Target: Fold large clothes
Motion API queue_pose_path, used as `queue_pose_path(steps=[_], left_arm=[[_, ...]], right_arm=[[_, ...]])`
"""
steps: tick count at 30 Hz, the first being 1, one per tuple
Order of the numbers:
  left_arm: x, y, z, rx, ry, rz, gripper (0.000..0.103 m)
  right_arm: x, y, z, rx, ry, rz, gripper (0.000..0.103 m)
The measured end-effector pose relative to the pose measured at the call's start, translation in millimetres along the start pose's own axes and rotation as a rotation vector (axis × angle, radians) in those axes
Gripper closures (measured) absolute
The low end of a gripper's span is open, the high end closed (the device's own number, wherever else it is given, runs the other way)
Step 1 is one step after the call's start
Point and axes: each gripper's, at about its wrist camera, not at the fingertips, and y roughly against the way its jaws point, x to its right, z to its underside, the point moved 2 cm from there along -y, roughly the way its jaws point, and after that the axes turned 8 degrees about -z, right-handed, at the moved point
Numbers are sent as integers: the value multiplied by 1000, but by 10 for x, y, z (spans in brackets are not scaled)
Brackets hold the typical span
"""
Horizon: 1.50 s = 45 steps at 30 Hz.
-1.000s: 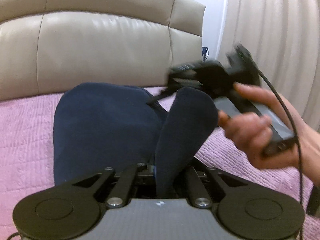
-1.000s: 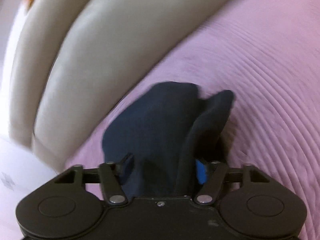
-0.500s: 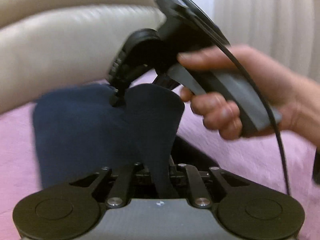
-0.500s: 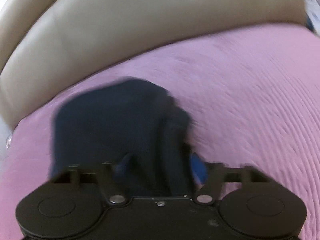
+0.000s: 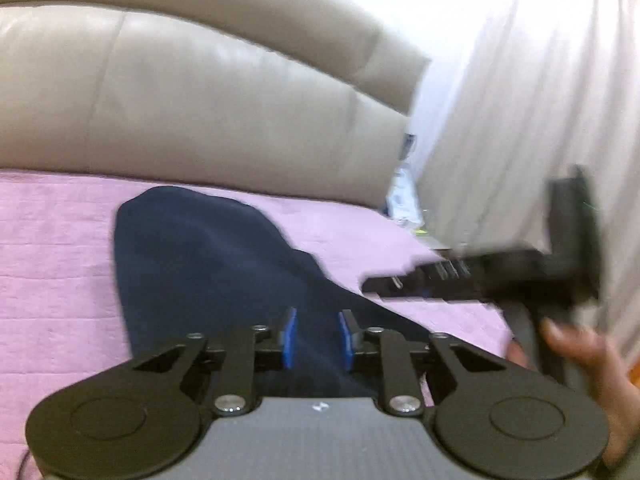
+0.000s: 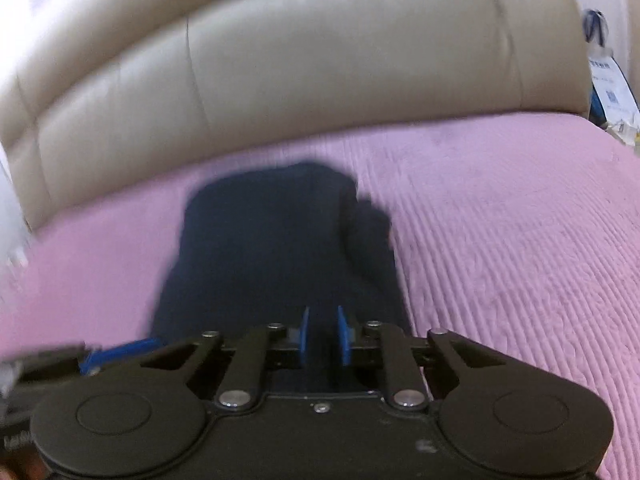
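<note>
My left gripper (image 5: 316,336) sat low over the dark navy folded garment (image 5: 208,272), its blue pads (image 5: 289,338) parted a little with cloth showing in the gap, gripping nothing that I could see. The garment lay flat on the pink quilted bedspread (image 5: 52,264), just in front of the beige padded leather headboard (image 5: 200,100). Off to my right, the right gripper (image 5: 384,286) hung blurred above the bedspread, held by a bare hand (image 5: 576,364). From its own camera, the right gripper (image 6: 323,334) had its blue pads (image 6: 343,336) slightly apart and empty, poised over the garment's (image 6: 272,248) near edge. White pleated curtains (image 5: 520,120) hung beside the bed.
</note>
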Motion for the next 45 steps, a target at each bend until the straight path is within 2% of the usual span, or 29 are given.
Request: queue_pose_path(steps=[1, 2, 3, 6, 8, 9, 13, 14, 17, 19, 20, 23, 28, 30, 33, 34, 35, 36, 38, 40, 42, 44, 45], left_arm=[[-59, -103, 34, -58, 6, -5, 94], [-122, -185, 95, -90, 15, -6, 96], [-175, -224, 173, -102, 36, 16, 98], [-370, -274, 360, -164, 160, 83, 100], [-478, -316, 403, -167, 225, 113, 100], [-501, -309, 407, -159, 225, 115, 100], [-322, -240, 269, -115, 95, 55, 100], [-290, -250, 269, -118, 64, 43, 100], [-272, -263, 278, -131, 67, 40, 100], [-331, -256, 284, -133, 123, 65, 100], [-389, -263, 301, -133, 158, 85, 100], [-498, -256, 382, -135, 210, 127, 100], [-420, -112, 423, -125, 133, 97, 100], [-415, -11, 482, -135, 102, 80, 100], [-496, 83, 565, -195, 109, 81, 100], [-510, 87, 581, -226, 103, 68, 99], [-500, 88, 592, -254, 69, 37, 99], [-465, 135, 582, -248, 22, 10, 96], [-397, 283, 499, -193, -6, 69, 93], [-361, 428, 351, -136, 40, 134, 90], [-352, 513, 219, -84, 90, 164, 88], [-332, 523, 117, -48, 102, 156, 86], [-321, 483, 84, -43, 100, 114, 85]], right_arm=[[50, -134, 86, -46, -5, 52, 91], [122, -250, 177, -81, -11, 108, 96], [192, -303, 255, -83, -20, 117, 103], [255, -259, 237, -75, -51, 92, 103], [209, -130, 83, -52, -40, 67, 99], [178, -35, -7, -17, -35, 38, 92], [-128, 1, -605, 120, 26, -98, 86], [-206, -102, -731, 136, 51, -117, 80], [-289, -641, -996, 94, 60, -134, 80], [-251, -1024, -1035, 53, 74, -68, 93], [-211, -1147, -1022, 41, 74, -43, 103], [-60, -1285, -996, 63, -4, -53, 103], [-111, -1308, -967, 92, 12, -16, 103], [-87, -1201, -974, 94, -22, -15, 103], [15, -892, -900, 89, -95, 15, 103], [12, -699, -831, 90, -110, 16, 100], [-9, -514, -734, 102, -109, -4, 81], [-51, -323, -607, 110, -93, -19, 73], [-139, -69, -352, 107, -46, -12, 72], [-198, 70, -109, 77, -16, 21, 72], [-184, 104, 91, 50, -22, 34, 72], [-135, 79, 229, 25, -42, 62, 72], [-101, 66, 262, 16, -59, 65, 72]])
